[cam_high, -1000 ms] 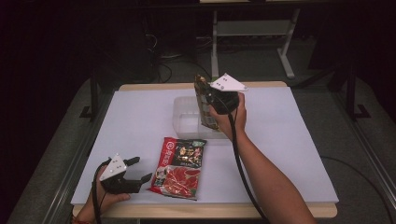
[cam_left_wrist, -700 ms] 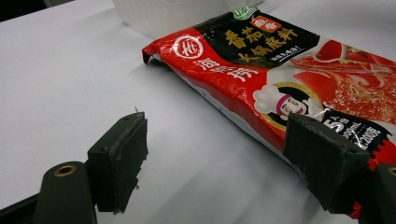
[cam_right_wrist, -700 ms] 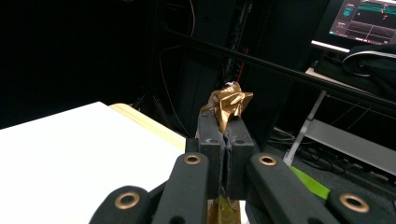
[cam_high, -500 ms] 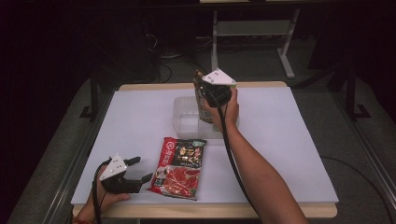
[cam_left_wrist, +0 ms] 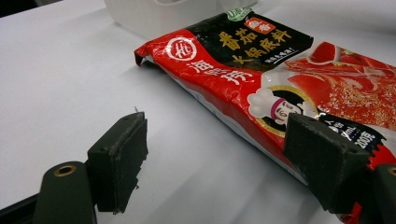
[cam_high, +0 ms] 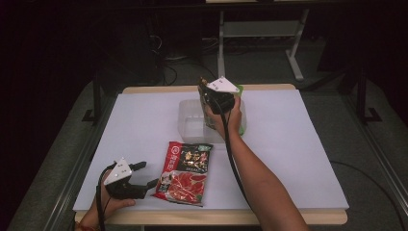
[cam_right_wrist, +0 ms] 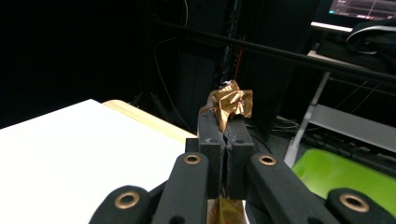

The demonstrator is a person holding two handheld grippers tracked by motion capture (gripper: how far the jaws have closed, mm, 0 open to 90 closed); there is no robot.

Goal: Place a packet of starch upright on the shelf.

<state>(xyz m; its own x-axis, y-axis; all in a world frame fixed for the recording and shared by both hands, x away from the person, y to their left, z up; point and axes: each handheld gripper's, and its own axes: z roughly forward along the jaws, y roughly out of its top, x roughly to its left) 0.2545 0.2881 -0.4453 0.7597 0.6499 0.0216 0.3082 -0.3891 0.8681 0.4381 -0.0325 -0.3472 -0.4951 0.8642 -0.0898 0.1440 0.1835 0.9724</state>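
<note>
My right gripper is shut on a gold-brown foil packet, held upright over a clear plastic container at the back middle of the table. In the right gripper view the jaws are pressed together on the packet's crumpled top, at my right gripper. A red and black hotpot-base packet lies flat near the front edge. My left gripper rests open on the table just left of it. In the left gripper view that gripper has its right pad against the red packet.
The white table has a wooden rim. A green item shows along the container's right side and as a green surface in the right gripper view. Dark stands and cables lie beyond the far edge. The container's wall stands behind the red packet.
My right gripper has shifted a little to the left and down with the gold packet, staying over the container. The left gripper and red packet have not moved.
</note>
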